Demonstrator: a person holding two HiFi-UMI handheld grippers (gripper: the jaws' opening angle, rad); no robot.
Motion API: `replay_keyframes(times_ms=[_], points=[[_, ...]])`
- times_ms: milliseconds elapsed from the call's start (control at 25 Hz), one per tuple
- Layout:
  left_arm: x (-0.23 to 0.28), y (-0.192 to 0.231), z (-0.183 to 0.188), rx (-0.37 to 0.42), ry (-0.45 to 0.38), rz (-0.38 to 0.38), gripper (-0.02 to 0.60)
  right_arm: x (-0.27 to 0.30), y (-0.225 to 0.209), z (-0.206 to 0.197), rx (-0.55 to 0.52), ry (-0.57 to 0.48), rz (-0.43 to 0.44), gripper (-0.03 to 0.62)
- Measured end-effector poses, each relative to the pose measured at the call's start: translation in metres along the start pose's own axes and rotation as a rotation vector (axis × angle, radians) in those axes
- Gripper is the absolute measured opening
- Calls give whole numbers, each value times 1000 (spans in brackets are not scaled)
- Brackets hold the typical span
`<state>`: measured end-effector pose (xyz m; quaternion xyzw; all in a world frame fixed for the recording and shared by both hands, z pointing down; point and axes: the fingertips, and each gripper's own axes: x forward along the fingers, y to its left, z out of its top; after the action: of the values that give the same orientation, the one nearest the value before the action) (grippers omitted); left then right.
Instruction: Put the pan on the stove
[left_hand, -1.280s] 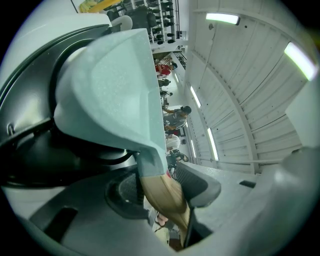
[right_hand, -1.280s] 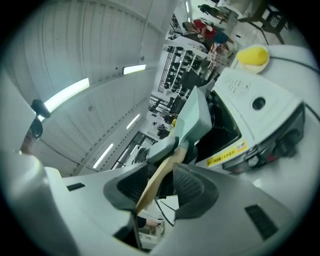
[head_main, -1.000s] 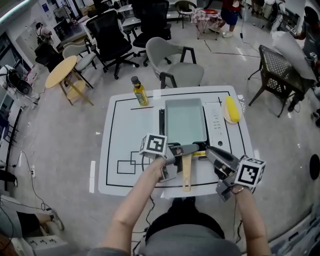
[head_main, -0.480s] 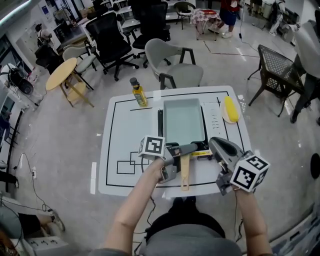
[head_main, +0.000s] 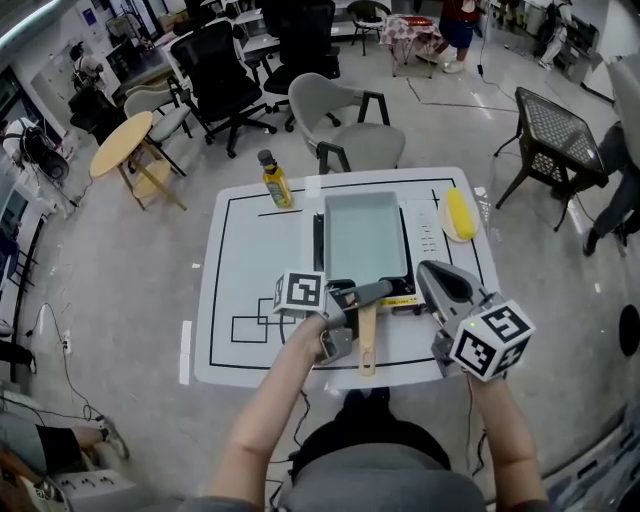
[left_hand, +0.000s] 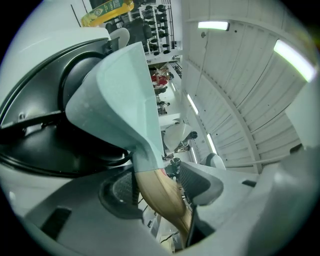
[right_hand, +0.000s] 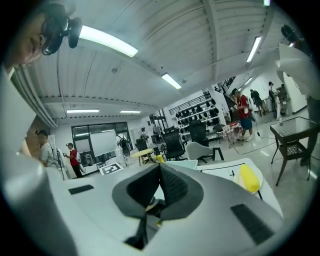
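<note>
The pale green rectangular pan (head_main: 365, 235) lies flat on the black stove (head_main: 320, 240) in the middle of the white table (head_main: 240, 270). Its wooden handle (head_main: 366, 340) points toward me. My left gripper (head_main: 372, 300) reaches across the handle's base. In the left gripper view the handle (left_hand: 160, 195) runs between the pads, and the jaws are opening with a gap beside it. The pan's body (left_hand: 120, 90) rises ahead over the stove (left_hand: 45, 150). My right gripper (head_main: 432, 272) hovers right of the handle, shut and empty. In its own view the right gripper (right_hand: 160, 187) shows its pads touching.
A bottle of yellow liquid (head_main: 272, 182) stands at the table's far left. A yellow item on a plate (head_main: 459, 215) lies at the far right, also in the right gripper view (right_hand: 248, 177). A grey chair (head_main: 345, 125) stands beyond the table, and a dark side table (head_main: 555, 130) to the right.
My right gripper's jaws have closed, and it has drawn slightly back and up from the handle. The left gripper stays across the handle.
</note>
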<state>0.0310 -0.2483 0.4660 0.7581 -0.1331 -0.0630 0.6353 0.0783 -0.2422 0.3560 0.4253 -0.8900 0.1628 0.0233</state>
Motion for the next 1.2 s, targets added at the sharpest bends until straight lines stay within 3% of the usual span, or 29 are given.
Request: replay_keyframes(times_ms=[280, 520, 760, 1000, 1200], points=[[-17, 0, -2, 4, -61, 19, 235, 2, -2, -5, 10, 9, -3, 3], [-55, 2, 4, 61, -168, 112, 235, 10, -3, -8, 10, 25, 0, 3], [-102, 6, 33, 261, -316, 313, 233, 18, 0, -12, -2, 32, 1, 3], [-119, 1, 56, 554, -395, 553, 186, 21, -1, -15, -2, 31, -8, 3], [-120, -16, 74, 775, -437, 674, 132, 21, -2, -17, -6, 20, -22, 3]])
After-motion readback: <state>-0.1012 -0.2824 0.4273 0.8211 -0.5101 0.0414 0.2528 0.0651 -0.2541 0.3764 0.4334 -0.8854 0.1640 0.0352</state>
